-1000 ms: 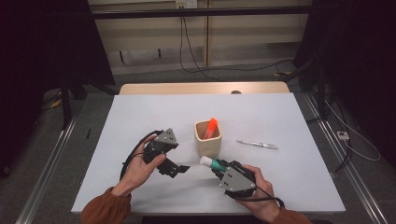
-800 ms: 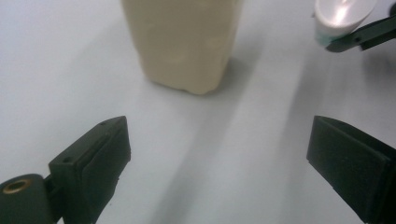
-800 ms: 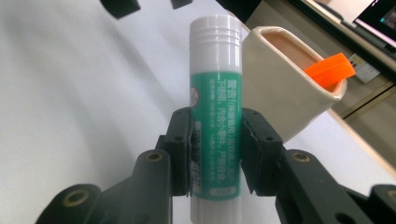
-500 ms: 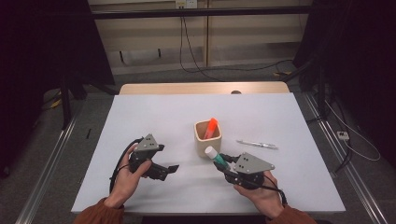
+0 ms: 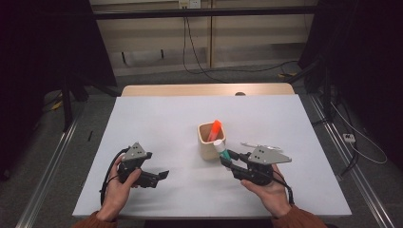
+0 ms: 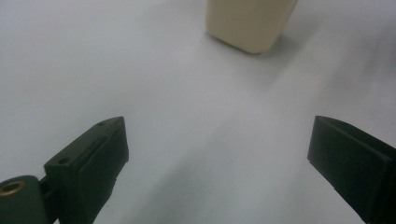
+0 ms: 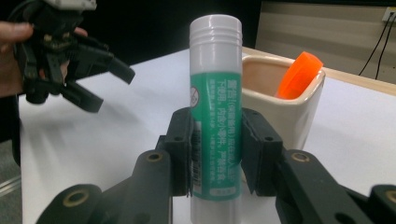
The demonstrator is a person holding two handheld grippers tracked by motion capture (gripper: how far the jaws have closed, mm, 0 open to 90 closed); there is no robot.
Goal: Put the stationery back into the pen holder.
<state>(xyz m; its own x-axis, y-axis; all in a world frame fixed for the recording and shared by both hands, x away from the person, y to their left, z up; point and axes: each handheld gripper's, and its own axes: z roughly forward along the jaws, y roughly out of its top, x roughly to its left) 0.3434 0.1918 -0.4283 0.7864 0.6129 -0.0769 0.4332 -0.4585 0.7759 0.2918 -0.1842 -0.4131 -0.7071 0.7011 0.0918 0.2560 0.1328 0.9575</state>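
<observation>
White tabletop (image 5: 157, 128) spreads under both hands, with dark floor and cables behind it. Near its middle stands a beige cup (image 5: 209, 142) with an orange-capped stick (image 5: 215, 129) leaning inside. To the cup's right, the right gripper (image 5: 225, 156) has its jaws clamped on a green-labelled glue stick (image 7: 215, 116), whose white cap points toward the cup and lies just beside its rim. Well apart, at the table's left, the left gripper (image 5: 159, 176) hangs low over bare table, jaws spread wide with nothing between them. A thin silvery pen (image 5: 254, 145) lies just beyond the right gripper.
</observation>
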